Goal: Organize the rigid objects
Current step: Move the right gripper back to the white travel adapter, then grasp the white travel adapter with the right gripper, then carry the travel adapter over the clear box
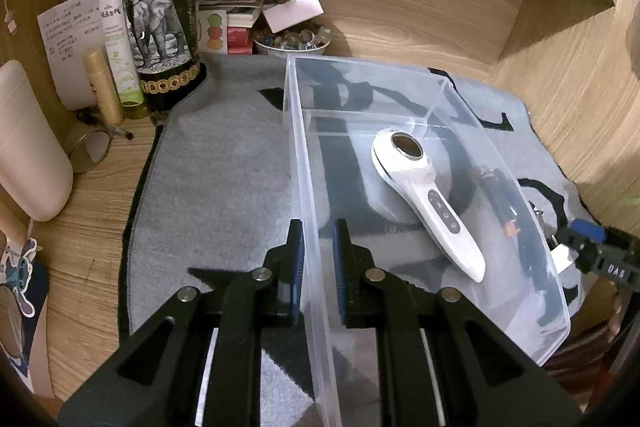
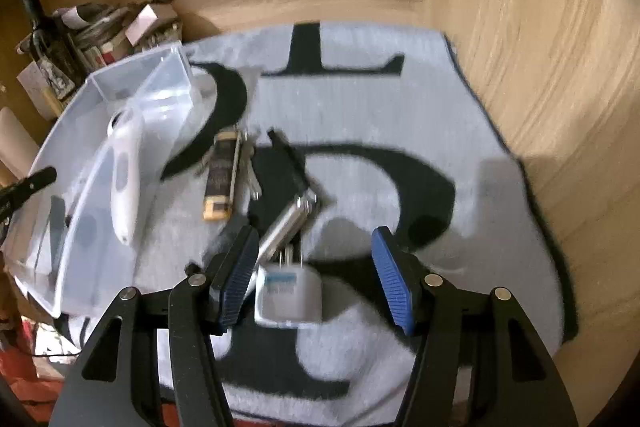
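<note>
On the left, the left claw (image 1: pixel 318 267) is straddling the near wall of the clear plastic bin (image 1: pixel 296 131), one pad outside and one inside; whether the pads are pressing the wall I cannot tell. The bin is sitting on the grey mat (image 1: pixel 224 163) over the wooden table (image 1: pixel 92 211), and a white handheld device (image 1: pixel 424 195) is already lying inside it. That hold looks meant to steady the bin, so it is best kept level.

Further right, a dark key case (image 2: pixel 222 175) and a metal multi-tool (image 2: pixel 286 223) are lying loose on the mat beside the bin. The right claw (image 2: pixel 312 275) is standing wide apart over a white plug adapter (image 2: pixel 288 297), touching nothing. Closing squarely on the adapter's flat sides, clear of its prongs, seems wisest.
</note>
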### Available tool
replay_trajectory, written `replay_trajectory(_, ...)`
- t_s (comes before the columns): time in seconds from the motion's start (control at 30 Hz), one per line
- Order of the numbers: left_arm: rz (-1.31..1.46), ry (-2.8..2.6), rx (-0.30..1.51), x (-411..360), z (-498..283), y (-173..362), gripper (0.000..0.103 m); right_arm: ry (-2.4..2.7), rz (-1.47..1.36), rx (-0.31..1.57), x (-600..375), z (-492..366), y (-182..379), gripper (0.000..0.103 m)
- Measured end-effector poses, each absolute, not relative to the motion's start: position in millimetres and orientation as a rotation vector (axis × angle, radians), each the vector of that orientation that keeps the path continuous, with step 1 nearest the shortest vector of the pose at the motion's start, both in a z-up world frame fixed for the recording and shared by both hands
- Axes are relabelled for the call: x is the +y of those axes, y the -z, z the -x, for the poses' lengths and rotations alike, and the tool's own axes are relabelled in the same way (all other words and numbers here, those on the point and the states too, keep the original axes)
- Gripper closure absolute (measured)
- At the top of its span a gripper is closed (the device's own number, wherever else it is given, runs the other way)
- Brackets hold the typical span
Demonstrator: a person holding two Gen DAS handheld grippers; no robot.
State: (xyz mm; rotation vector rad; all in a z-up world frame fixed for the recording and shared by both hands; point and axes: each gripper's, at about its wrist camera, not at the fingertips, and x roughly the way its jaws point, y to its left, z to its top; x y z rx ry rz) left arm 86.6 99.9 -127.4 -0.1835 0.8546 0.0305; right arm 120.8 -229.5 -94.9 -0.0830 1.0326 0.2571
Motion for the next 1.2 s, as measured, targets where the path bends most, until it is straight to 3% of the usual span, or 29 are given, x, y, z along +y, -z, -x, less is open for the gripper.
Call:
replay_trajectory(0.2, 0.184, -0.033, 0.854, 99, -86, 128, 0.09, -0.262, 0.053, 1.069, -231, -112, 112, 0.048)
replay_trajectory(0.3, 0.181, -0.035, 0.854, 99, -87, 128, 0.09, -0.283, 0.047, 1.085, -231, -113, 116, 0.068)
replay_trajectory(1.2, 0.196, -0.041, 0.851, 99, -86, 128, 0.09, -0.471, 0.081, 0.785, -161, -145, 33, 0.068)
